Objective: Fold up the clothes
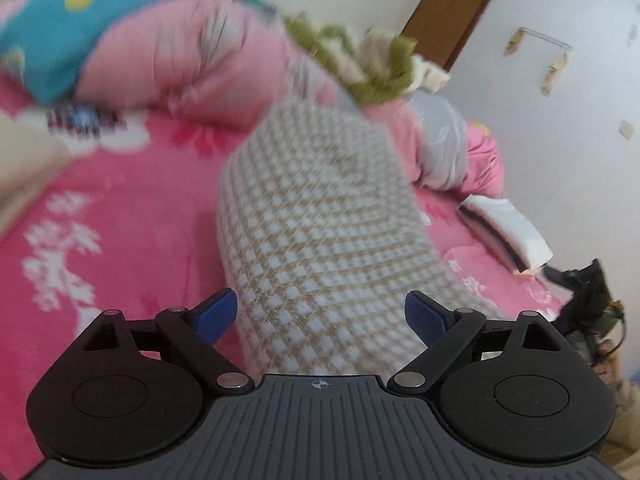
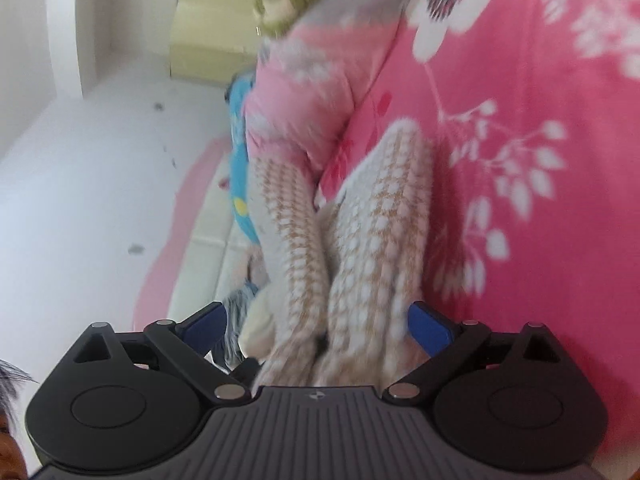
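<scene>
A beige-and-white checked knit garment (image 1: 320, 208) lies as a long folded strip on the pink flowered bedsheet (image 1: 120, 208), running away from me toward the pile of bedding. My left gripper (image 1: 320, 314) stands open just over its near end, and the knit fills the gap between the blue pads (image 1: 216, 316). In the right wrist view the same knit (image 2: 368, 248) shows as two bunched folds between the fingers of my right gripper (image 2: 316, 326), which is open. Its left pad (image 2: 208, 322) is clear of the cloth and its right pad sits at the cloth's edge. Both views are motion-blurred.
A pink quilt (image 1: 192, 64), a teal blanket (image 1: 60, 20) and a green-and-white garment (image 1: 372, 60) are heaped at the back. A folded white garment with dark stripes (image 1: 508, 232) lies at the right. A black tool in a hand (image 1: 588, 292) is at the right edge. White wall and brown door (image 1: 448, 20) lie behind.
</scene>
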`<action>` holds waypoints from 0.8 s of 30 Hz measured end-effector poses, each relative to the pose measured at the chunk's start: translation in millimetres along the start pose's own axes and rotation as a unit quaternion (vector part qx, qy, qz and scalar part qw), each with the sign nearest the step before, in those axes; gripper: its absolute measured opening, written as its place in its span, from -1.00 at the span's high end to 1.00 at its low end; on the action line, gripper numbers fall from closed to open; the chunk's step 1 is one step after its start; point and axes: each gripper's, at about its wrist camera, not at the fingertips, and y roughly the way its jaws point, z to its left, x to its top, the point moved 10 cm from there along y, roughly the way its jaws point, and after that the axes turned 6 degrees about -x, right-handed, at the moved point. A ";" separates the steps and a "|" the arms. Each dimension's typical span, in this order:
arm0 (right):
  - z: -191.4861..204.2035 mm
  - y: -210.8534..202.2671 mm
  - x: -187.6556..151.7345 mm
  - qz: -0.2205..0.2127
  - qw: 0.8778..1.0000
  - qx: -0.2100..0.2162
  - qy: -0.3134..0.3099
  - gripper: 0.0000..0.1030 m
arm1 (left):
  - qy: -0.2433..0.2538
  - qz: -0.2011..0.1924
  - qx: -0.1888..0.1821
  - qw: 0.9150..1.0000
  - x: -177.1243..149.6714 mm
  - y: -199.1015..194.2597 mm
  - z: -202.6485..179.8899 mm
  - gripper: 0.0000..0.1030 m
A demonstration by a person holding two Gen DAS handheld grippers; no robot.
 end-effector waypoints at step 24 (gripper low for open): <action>132.3 14.1 -83.5 -0.038 0.947 -0.117 -0.296 -0.68 | 0.341 0.011 0.170 0.924 -86.6 -1.9 -60.9 -0.44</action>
